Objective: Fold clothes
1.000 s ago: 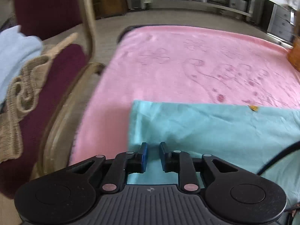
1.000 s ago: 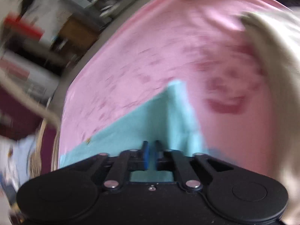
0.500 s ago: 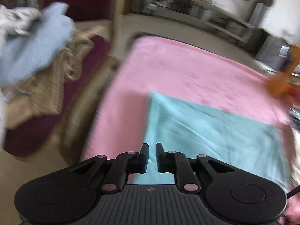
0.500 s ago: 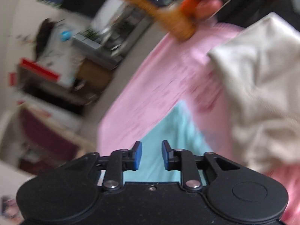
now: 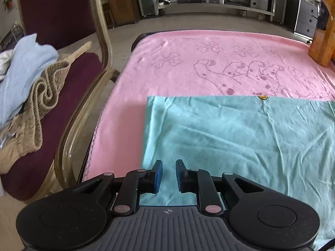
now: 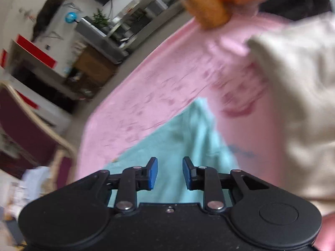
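Note:
A teal garment (image 5: 230, 138) lies flat as a folded rectangle on the pink blanket (image 5: 188, 62). My left gripper (image 5: 168, 174) hovers open over its near left corner, nothing between the blue pads. In the blurred right wrist view the same teal garment (image 6: 180, 146) shows its far right corner slightly rumpled. My right gripper (image 6: 169, 172) is open above it and holds nothing. A cream garment (image 6: 297, 96) lies on the blanket (image 6: 159, 96) to the right of the teal one.
A wooden-framed maroon chair (image 5: 69, 79) stands left of the blanket, piled with a light blue garment (image 5: 23, 73) and a tan knit (image 5: 41, 96). An orange plush toy (image 5: 323, 33) sits at the blanket's far right corner. Shelves and cabinets line the far wall.
Both grippers have opened from shut and let go of the teal garment. The left view has steadied over the near left corner; the right gripper has swung over the garment's right end.

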The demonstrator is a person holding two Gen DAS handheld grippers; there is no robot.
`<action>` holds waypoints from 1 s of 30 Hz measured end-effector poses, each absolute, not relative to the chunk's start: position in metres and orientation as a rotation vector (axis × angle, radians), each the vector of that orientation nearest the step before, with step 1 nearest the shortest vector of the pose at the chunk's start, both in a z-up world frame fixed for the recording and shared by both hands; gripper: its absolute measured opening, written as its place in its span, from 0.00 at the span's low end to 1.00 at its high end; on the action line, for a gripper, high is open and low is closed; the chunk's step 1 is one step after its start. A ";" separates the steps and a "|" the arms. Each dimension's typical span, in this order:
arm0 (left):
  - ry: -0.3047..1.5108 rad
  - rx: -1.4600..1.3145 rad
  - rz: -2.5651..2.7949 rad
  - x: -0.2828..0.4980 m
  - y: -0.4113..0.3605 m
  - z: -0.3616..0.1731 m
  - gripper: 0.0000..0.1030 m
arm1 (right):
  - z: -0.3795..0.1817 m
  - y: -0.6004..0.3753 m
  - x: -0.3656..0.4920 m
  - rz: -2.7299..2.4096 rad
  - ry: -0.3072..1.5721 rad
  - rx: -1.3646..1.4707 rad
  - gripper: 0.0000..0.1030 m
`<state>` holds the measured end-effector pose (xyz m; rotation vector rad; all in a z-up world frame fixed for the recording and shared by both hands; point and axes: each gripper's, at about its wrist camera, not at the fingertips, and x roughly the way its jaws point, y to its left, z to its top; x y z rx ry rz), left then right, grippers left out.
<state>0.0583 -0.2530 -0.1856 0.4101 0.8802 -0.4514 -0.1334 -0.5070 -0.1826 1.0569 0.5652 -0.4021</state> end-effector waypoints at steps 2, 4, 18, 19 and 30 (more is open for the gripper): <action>0.892 0.437 -0.442 0.059 -0.254 -0.191 0.20 | -0.197 -0.510 -0.124 -0.365 0.592 1.109 0.26; 0.879 0.486 -0.414 0.057 -0.253 -0.194 0.26 | -0.206 -0.514 -0.125 -0.383 0.616 1.116 0.15; 0.851 0.459 -0.390 0.040 -0.224 -0.181 0.23 | -0.175 -0.521 -0.220 -0.731 0.484 1.080 0.16; 0.850 0.452 -0.393 0.038 -0.221 -0.180 0.23 | -0.169 -0.517 -0.221 -0.701 0.473 1.076 0.16; 0.921 0.437 -0.439 0.019 -0.227 -0.198 0.24 | -0.181 -0.480 -0.157 -0.334 0.601 1.099 0.22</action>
